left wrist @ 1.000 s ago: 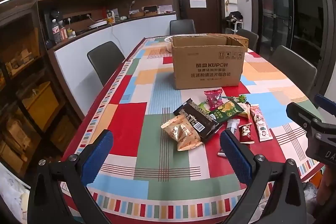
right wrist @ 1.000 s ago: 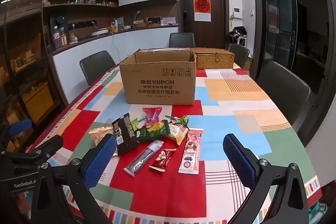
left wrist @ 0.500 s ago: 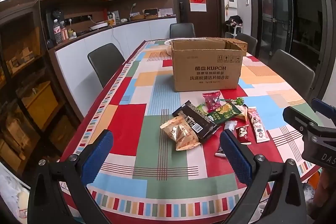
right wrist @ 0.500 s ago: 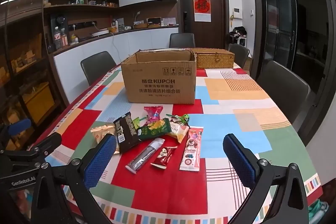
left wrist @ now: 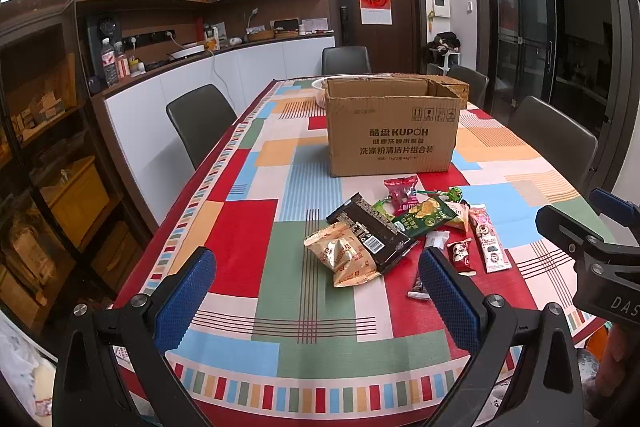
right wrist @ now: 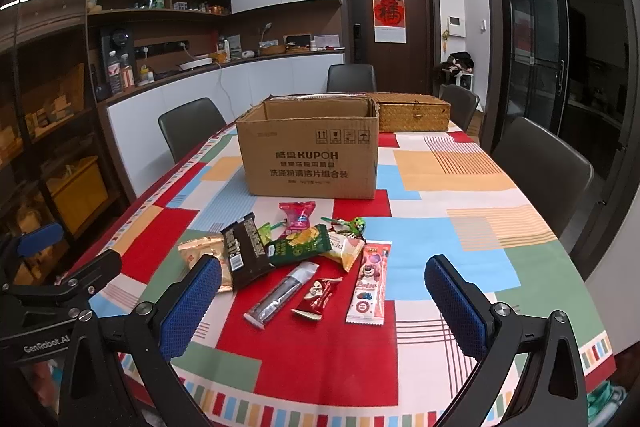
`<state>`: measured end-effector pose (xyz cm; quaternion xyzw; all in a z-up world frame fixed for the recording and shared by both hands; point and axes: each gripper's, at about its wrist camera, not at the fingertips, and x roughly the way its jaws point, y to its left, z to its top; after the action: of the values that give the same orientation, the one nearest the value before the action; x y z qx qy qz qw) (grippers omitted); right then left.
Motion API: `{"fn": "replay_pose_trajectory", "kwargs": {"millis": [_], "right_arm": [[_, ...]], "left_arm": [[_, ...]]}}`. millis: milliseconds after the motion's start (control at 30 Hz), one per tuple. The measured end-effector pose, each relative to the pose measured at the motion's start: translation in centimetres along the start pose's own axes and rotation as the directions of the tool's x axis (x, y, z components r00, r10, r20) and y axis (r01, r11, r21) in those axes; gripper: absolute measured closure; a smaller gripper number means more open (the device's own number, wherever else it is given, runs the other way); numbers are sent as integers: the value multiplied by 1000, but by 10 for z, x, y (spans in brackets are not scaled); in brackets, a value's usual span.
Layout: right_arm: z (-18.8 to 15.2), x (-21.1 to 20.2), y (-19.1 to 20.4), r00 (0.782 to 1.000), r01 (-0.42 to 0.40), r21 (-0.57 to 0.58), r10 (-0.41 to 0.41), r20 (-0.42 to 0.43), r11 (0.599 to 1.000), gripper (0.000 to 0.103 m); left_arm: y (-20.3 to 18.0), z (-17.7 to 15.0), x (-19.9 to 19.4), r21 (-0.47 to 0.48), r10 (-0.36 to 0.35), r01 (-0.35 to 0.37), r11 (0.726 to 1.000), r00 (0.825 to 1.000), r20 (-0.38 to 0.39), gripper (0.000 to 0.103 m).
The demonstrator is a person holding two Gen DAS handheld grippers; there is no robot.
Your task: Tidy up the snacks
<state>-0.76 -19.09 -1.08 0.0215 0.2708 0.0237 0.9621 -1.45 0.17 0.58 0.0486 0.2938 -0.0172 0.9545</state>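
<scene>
Several snack packs lie in a loose pile on the patchwork tablecloth [left wrist: 240,239]: a tan bag [left wrist: 340,255], a black bar pack [left wrist: 370,233], a green chip bag [right wrist: 300,245], a pink candy pouch [right wrist: 298,215], a silver stick [right wrist: 282,291], a small red bar [right wrist: 316,297] and a pink strip pack [right wrist: 370,279]. Behind them stands an open cardboard box [right wrist: 310,147]. My left gripper [left wrist: 316,295] hovers open in front of the pile, holding nothing. My right gripper [right wrist: 324,307] is open too, above the near table edge.
A woven basket [right wrist: 412,113] sits behind the box. Dark chairs [right wrist: 544,163] ring the table. A counter [left wrist: 224,59] and shelves run along the left wall, a door [right wrist: 390,31] stands at the back.
Both grippers have drawn back and risen slightly, so the pile and box look a little farther off. The snacks have not moved.
</scene>
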Motion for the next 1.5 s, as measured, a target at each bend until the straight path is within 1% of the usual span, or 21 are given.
{"fn": "replay_pose_trajectory", "kwargs": {"millis": [767,1500], "right_arm": [[-1,5,0,1000,-15,0,15,-13,1000,0],[-1,4,1,1000,-14,-1,14,-11,1000,0]], "left_arm": [[1,-2,0,0,-5,5,1000,1000,-4,0],[0,-1,0,0,-5,5,1000,1000,-4,0]]}}
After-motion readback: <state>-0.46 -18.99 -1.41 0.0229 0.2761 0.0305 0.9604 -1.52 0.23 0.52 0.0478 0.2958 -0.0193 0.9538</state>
